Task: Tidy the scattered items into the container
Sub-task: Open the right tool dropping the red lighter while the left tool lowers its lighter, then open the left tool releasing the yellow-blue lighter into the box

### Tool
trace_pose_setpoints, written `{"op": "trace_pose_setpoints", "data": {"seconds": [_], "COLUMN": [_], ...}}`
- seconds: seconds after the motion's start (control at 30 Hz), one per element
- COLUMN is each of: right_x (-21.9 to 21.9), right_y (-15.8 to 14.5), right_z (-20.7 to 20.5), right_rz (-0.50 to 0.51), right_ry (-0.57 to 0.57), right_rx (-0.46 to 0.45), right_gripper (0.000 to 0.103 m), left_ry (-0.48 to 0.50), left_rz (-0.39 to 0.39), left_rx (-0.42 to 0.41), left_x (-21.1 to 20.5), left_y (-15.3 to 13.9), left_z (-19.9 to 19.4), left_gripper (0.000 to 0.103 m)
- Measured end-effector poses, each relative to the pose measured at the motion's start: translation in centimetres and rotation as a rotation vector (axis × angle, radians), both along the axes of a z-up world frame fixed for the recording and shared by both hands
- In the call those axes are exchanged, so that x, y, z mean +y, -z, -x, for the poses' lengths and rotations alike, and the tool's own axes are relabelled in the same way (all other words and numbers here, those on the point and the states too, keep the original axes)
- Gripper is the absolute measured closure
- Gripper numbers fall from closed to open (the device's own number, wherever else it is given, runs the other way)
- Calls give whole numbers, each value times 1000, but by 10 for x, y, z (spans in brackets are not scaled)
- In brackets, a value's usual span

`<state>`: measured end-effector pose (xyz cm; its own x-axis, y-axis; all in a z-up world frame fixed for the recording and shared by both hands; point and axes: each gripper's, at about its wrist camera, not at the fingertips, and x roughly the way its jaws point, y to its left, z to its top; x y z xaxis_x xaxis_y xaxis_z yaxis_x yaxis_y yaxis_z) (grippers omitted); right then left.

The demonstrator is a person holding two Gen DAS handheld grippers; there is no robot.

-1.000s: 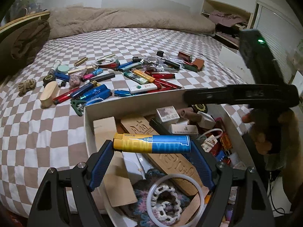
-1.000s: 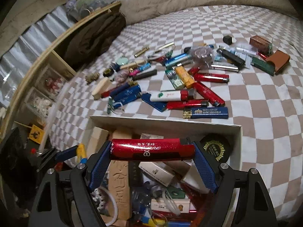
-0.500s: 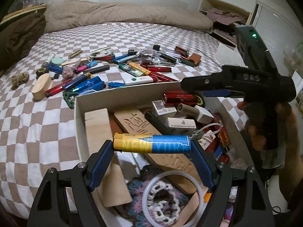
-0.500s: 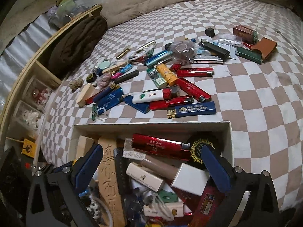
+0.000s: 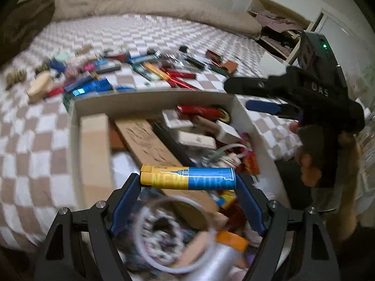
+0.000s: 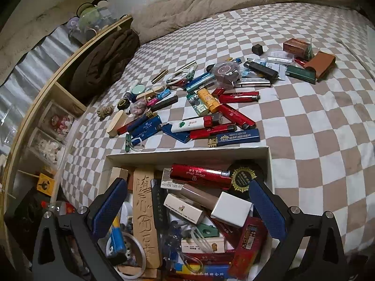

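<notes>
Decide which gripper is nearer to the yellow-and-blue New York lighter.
Left. The left gripper clamps the New York lighter over the box; the right gripper hangs open, apart from it.

1. Yellow-and-blue lighter (image 5: 187, 178): level, crosswise above the box.
2. White box (image 6: 269, 161): open, crammed, on the checkered bed.
3. Red lighter (image 6: 199, 176): flat inside, near far wall.
4. Loose lighters (image 6: 211, 117): scattered beyond the box.

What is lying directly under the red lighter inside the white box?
The red lighter rests across a white carton printed "UV GEL POLISH", beside a round black-and-gold badge in the white box. Anything deeper is covered by clutter.
</notes>
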<state>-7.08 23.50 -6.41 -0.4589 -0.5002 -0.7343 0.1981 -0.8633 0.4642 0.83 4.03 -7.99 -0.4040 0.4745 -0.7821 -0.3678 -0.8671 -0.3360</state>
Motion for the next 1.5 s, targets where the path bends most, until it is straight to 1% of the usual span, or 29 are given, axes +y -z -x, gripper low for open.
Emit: {"op": "trace_pose_setpoints", "data": {"seconds": [0.03,0.27,0.47,0.57,0.63,0.7,0.8,0.83,0.87,0.9,1.03,1.23,1.3,1.5], "right_x": [1,3,7,13,17,19,24,25,25,25,26,28,28,28], "right_y": [-1,-8,-15,-17,-16,-16,-17,-18,-19,-19,-20,-26,-27,-32], "right_z": [0,-5,-10,-12,-12,-12,-14,-15,-16,-17,-19,-25,-26,-32], "right_rz": [0,5,6,11,14,13,19,23,24,23,26,28,25,-1], "right_ry": [-1,-16,-22,-11,-8,-7,-7,-6,-7,-8,-11,-8,-6,9], "right_rx": [2,28,75,87,83,83,91,95,97,101,107,122,128,152], "right_gripper": [0,0,0,0,0,0,0,0,0,0,0,0,0,0], "left_ry": [9,37,-6,-42,-73,-84,-115,-129,-132,-136,-141,-138,-137,-151], "left_rz": [-15,-45,-30,-61,-69,-70,-97,-114,-126,-134,-99,-89,-97,-91], "left_rx": [-20,-63,-67,-94,-105,-120,-150,-151,-151,-149,-102,-64,-62,-15], "left_x": [4,34,65,69,72,75,76,75,75,75,79,80,79,75], "left_y": [1,4,10,16,20,23,28,28,28,26,16,4,2,-8], "left_z": [-3,-17,-24,-22,-21,-20,-20,-21,-23,-24,-27,-28,-28,-32], "left_gripper": [22,22,22,22,22,22,21,13,2,0,0,0,0,0]}}
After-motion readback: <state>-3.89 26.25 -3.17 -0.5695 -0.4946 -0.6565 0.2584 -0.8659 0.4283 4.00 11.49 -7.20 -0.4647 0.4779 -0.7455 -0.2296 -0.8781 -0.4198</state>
